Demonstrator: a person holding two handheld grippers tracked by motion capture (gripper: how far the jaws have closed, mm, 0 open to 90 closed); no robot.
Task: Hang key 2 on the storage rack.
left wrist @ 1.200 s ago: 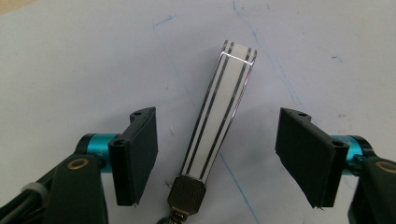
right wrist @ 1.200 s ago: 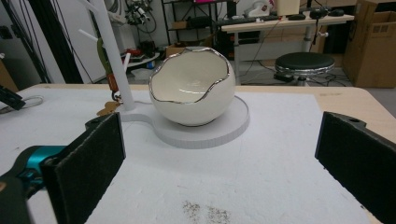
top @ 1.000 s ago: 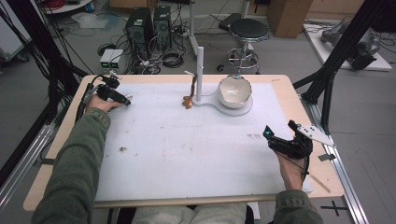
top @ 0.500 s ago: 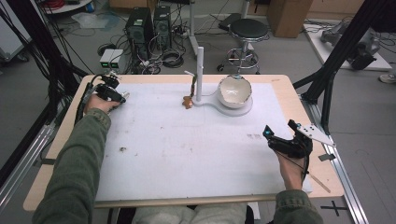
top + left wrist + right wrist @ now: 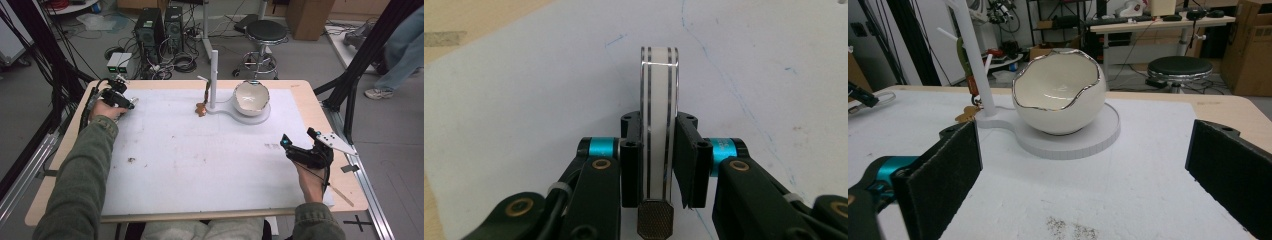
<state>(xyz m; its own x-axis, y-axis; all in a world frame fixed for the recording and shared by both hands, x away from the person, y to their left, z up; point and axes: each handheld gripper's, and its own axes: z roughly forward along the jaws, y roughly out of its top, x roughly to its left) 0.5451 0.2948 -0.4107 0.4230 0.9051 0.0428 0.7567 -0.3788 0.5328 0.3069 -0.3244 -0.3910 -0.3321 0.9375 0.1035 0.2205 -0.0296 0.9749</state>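
1. Two pairs of tongs are at work: the left tongs (image 5: pixel 658 165) are pressed onto a white bangle (image 5: pixel 659 125) with thin dark stripes, which stands on edge between the pads, its far end reaching out over the surface (image 5: pixel 524 100). The jaws have just finished closing on it.
2. In the high view the left tongs (image 5: pixel 129 102) sit at the far left corner of the surface (image 5: pixel 200 165), so the bangle is there too, well apart from the stand.
3. Judging by its glossy, hard look, the bangle should be light and stiff but slippery, and it may chip if dropped. Pinching across its flat faces, as now, seems the safest hold; a knurled metal piece (image 5: pixel 655 220) shows at its near end.
4. Right tongs (image 5: pixel 1083 190) are spread wide and pinch nothing, resting at the right edge in the high view (image 5: pixel 295 149).
5. One container stands ahead: an eggshell-shaped bowl (image 5: pixel 1060 92) with a jagged silver rim, on the round base of a white stand (image 5: pixel 1068 142). As far as its inside shows, it is empty.
6. A white post (image 5: pixel 970 55) with pegs rises beside the bowl; something brownish hangs from it (image 5: pixel 968 112).
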